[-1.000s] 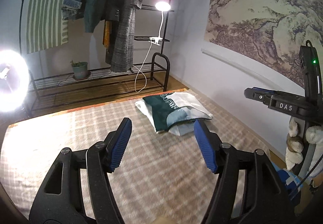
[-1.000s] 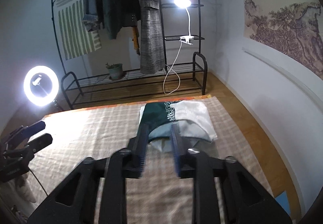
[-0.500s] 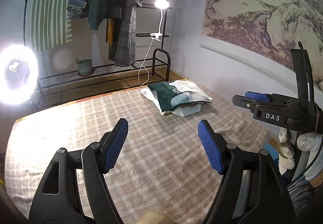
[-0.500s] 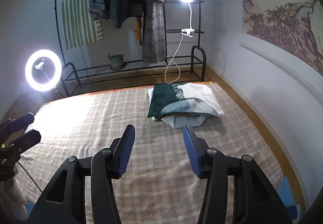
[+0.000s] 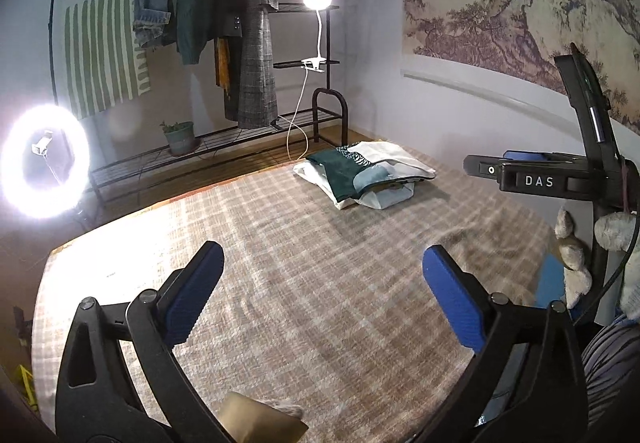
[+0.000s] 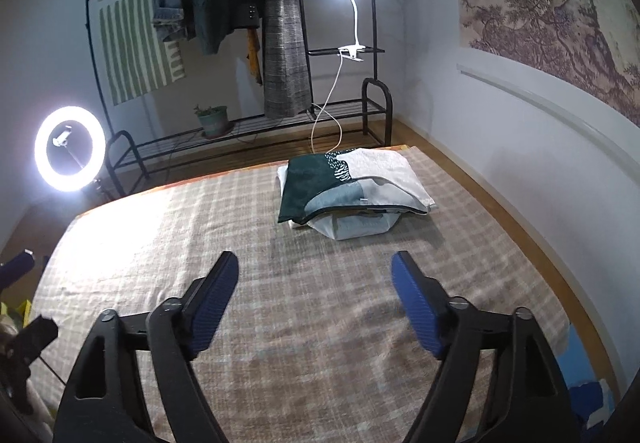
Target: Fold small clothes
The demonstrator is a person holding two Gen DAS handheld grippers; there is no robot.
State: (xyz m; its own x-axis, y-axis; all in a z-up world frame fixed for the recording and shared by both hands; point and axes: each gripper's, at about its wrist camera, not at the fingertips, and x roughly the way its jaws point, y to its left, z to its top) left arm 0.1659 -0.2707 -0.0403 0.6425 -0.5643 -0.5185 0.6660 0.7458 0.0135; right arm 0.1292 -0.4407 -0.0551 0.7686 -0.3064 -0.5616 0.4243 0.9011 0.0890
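- The stack of folded clothes [image 6: 352,191] lies at the far end of the checked blanket [image 6: 320,323], in the upper middle of the right wrist frame, close to the blanket's far edge
- The right gripper [image 6: 316,283] has just been opening its jaws; they stand spread with only bare blanket between them, touching nothing
- In that frame the stack sits above the gap between the blue pads and a little to the right of its centre, well apart from the fingertips [image 6: 224,267]
- The left gripper [image 5: 320,271] has likewise just been opening and is spread very wide, nothing between its jaws
- In the left wrist frame the stack of folded clothes [image 5: 364,175] is in the upper middle, above and right of the gap's centre, also well apart
- The stack's long axis runs roughly left to right across the right wrist frame, its open, layered edge facing the camera
- The right gripper also shows at the right edge of the left wrist frame [image 5: 492,169], so it seems to be on the stack's side and likely the nearer of the two
- No unfolded garment shows within reach; whether another piece waits out of frame cannot be told
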